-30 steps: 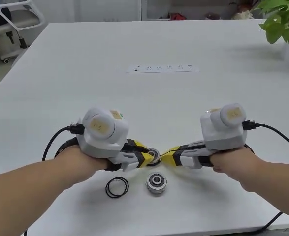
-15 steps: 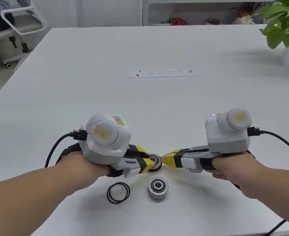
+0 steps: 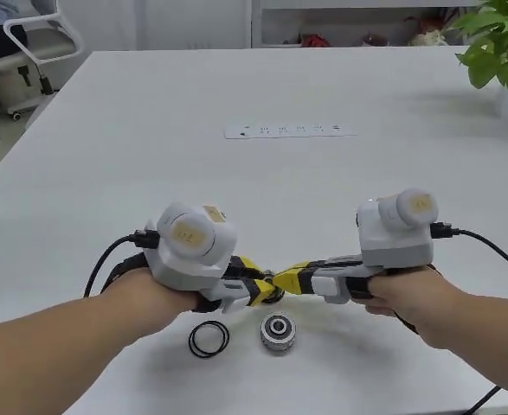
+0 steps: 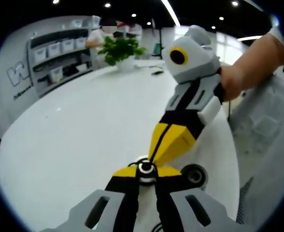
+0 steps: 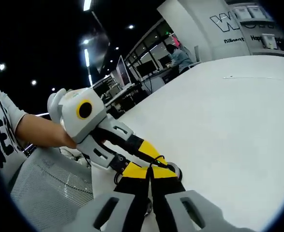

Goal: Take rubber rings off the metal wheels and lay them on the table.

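Note:
My left gripper (image 3: 259, 288) (image 4: 147, 174) is shut on a small metal wheel (image 4: 145, 167) (image 5: 174, 170), held just above the table. My right gripper (image 3: 281, 280) (image 5: 150, 173) comes in from the opposite side; its yellow fingertips (image 4: 172, 141) are pressed together at the wheel's rim, apparently pinching its thin black rubber ring (image 5: 159, 160). A second metal wheel (image 3: 277, 329) (image 4: 195, 174) lies flat on the white table (image 3: 254, 181) right below the grippers. Loose black rubber rings (image 3: 208, 338) lie to its left.
A white power strip (image 3: 288, 130) lies flat at mid-table. A green plant (image 3: 496, 39) stands at the far right corner, and an office chair (image 3: 24, 60) stands beyond the table's left edge. Black cables (image 3: 106, 255) trail from both grippers.
The two gripper tips have closed in on each other. The held wheel, which showed between them before, is now mostly covered by the yellow tips. The wheel and rings on the table stayed put.

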